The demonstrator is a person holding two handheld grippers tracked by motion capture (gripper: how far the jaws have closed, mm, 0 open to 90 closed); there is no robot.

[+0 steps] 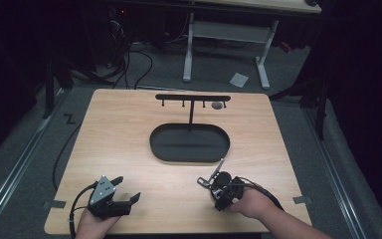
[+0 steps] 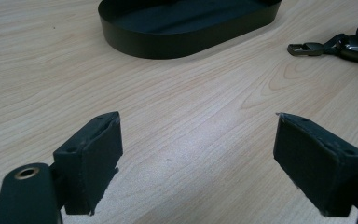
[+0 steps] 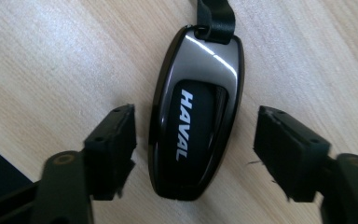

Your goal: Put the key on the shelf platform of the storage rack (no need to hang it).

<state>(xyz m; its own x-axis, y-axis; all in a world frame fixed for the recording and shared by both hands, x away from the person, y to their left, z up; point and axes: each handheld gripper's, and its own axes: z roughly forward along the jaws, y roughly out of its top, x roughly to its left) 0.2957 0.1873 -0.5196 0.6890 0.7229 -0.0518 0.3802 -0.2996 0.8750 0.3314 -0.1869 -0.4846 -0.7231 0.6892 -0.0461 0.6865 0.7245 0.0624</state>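
One car key fob (image 3: pixel 196 112) lies flat on the wooden table (image 1: pixel 129 149), directly between the two jaws of the right gripper (image 3: pixel 196 154). Fob: elongated, rounded, glossy dark shell with a bright reflection near its far end; a matte black inset runs down the middle with white lettering "HAVAL". A black strap (image 3: pixel 216 16) leaves the fob's far end, beyond the jaw tips. In the left gripper view the strap end carries one grey metal clasp (image 2: pixel 307 48), lying on the table.

Right gripper: jaws partly open, one on each side of the fob. A strip of bare wood shows between each pad and the shell, so neither pad touches it; nothing gripped. The fob's near end sits between the jaw bases; its far end reaches past the tips.

Left gripper (image 2: pixel 198 154): jaws wide apart, bare table between them, nothing held. The fob's clasp lies ahead of its right jaw, well apart from the tips.

Count: one fob, one strap, one clasp; two grippers. One black oval tray (image 2: pixel 121 32), ahead of the left gripper's jaws and well apart. One black T-shaped stand (image 1: pixel 191 107) rising at the tray's far side, its crossbar showing four small pegs.
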